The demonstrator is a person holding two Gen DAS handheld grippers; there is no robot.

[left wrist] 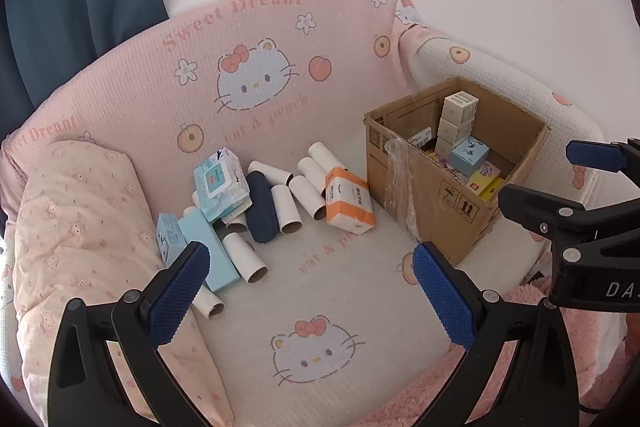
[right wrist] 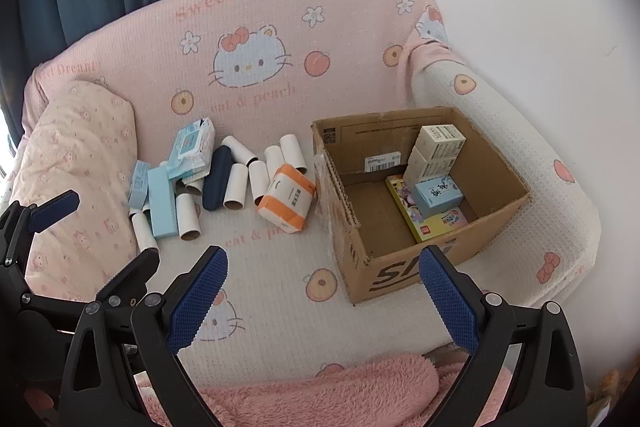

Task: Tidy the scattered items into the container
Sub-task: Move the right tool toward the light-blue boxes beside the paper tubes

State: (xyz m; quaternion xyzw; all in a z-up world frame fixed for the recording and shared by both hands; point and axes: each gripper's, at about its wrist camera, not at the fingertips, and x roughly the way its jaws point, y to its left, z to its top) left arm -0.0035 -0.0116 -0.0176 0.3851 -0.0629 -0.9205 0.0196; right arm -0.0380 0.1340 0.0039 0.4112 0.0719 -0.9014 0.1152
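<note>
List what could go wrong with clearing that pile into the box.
1. The wet-wipes pack lies on top of cardboard tubes; pulling a tube out first may scatter the pile.
2. The cream boxes stacked in the cardboard box lean, so a dropped item might topple them.
3. Both grippers, left and right, are close and could collide.

Cardboard box (right wrist: 420, 195) sits on the sofa seat (right wrist: 280, 267) at 3 o'clock, against the armrest (right wrist: 520, 147); small boxes (right wrist: 436, 163) stacked inside at its far right. Tissue pack (right wrist: 286, 203) just beside the box at 9 o'clock. Paper tubes (right wrist: 236, 187), case (right wrist: 216, 183) and wipes pack (right wrist: 190, 149) cluster further toward 9 o'clock, before the backrest (right wrist: 280, 47). Pillow (right wrist: 80, 167) at far 9 o'clock.
</note>
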